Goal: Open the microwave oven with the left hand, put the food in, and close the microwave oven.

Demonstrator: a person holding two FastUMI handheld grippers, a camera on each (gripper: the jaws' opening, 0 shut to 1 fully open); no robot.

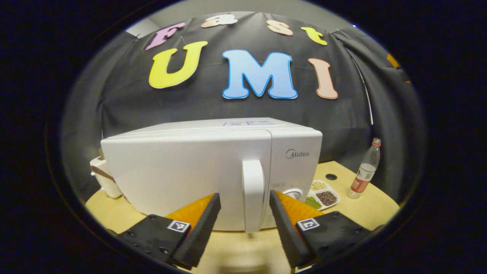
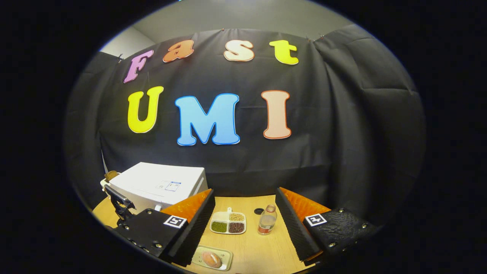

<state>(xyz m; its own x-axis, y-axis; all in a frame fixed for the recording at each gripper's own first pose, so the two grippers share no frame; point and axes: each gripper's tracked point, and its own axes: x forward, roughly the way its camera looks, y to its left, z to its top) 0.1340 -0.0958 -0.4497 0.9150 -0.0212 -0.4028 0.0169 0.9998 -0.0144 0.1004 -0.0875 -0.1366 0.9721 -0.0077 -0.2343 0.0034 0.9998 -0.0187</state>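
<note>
With the microwave oven door shut and your spread left gripper straddling its handle, nothing is done yet; your right gripper hovers open above the food on the table.

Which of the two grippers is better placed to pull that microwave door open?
Left: the left gripper is open with the door handle between its fingers. The right gripper hangs open over the table.

microwave: white, door shut, upright handle at door's right edge, I see it on wooden table | food: brownish bun on pale rectangular tray, table's near edge
</note>
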